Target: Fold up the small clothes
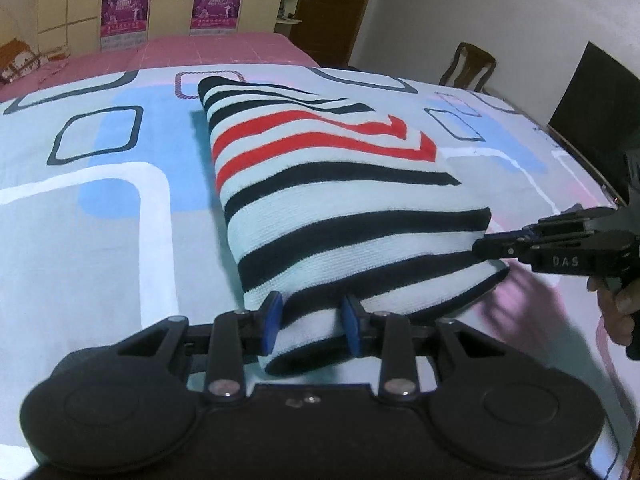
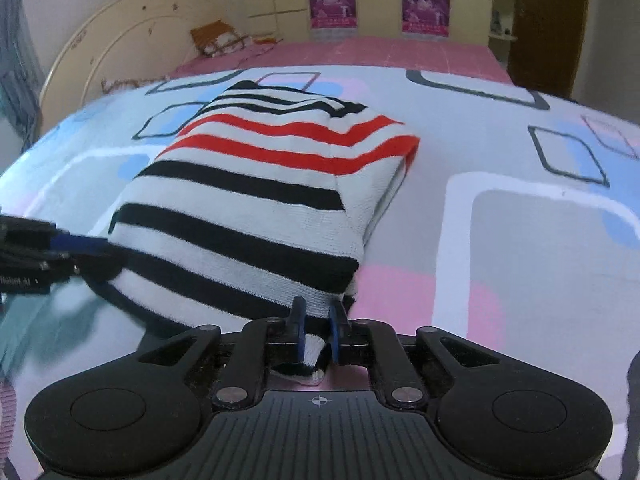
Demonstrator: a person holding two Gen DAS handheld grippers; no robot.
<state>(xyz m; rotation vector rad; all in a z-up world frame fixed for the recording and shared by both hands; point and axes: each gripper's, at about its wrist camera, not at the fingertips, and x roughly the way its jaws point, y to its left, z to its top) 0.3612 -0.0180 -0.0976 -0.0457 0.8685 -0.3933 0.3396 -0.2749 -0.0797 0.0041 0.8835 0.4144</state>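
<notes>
You've got the striped sweater lying on the bed, already doubled lengthwise into a narrow band, black stripes near you and red ones further up. Both sets of tongs are on its near hem.

Left tongs: the blue pads sit either side of a thick bunch of the hem's left corner, fabric filling the gap, pads pressing in. That's a grasp on the sweater, with a fat fold of knit between the pads.

Right tongs: clenched much tighter, pinching a thin tuck of striped hem at the right corner; you can see a little of the cloth poking out behind the pads. In the left wrist view the same tongs come in from the right edge at the sweater's near right corner, your hand on the grip behind them.

So the step in hand, as I read it, is the cross fold: both near corners taken, ready to carry the hem up toward the far end. The near edge looks slightly raised off the patterned bedcover.

Next move calls for lifting both corners together, keeping them level and evenly apart so the hem stays taut, then carrying it forward over the red stripes and laying it down square on the far edge. Watch the left grip: that bunch is bulky and could slip or drag the layers askew.
</notes>
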